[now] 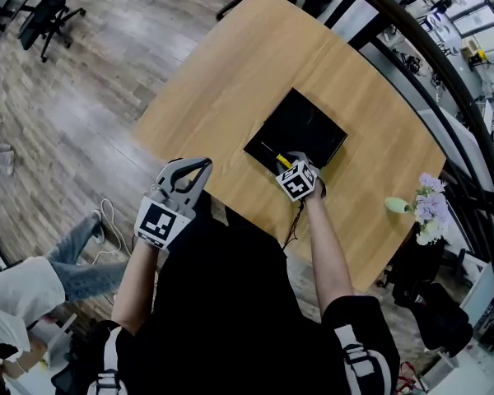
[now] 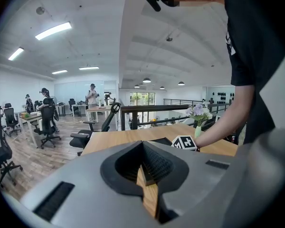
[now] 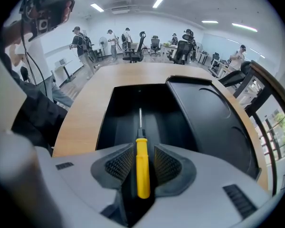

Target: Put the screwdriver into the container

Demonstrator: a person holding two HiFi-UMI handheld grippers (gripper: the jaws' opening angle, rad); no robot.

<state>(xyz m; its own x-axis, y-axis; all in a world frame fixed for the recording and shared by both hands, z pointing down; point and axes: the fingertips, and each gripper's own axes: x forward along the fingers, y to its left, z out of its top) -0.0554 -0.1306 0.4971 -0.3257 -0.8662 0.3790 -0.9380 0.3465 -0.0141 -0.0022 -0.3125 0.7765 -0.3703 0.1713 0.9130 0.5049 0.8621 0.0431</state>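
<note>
The yellow-handled screwdriver [image 1: 278,160] [image 3: 142,175] lies between the pads of my right gripper [image 1: 291,163] [image 3: 143,152]. Its metal shaft points into the black container [image 1: 306,115] [image 3: 115,122]. The jaws stand open, with a gap on each side of the handle, just above the container's near edge. The container's lid [image 3: 213,122] lies folded out on the right. My left gripper [image 1: 202,165] [image 2: 143,147] hangs over the table's near edge, left of the container, shut and empty. The right gripper's marker cube [image 2: 185,143] shows in the left gripper view.
The wooden table [image 1: 239,72] carries a small vase of flowers [image 1: 426,207] [image 2: 198,114] at its right end. A dark railing [image 1: 445,81] runs behind the table. An office chair [image 1: 48,11] stands far left, and a seated person [image 1: 41,282] is at lower left.
</note>
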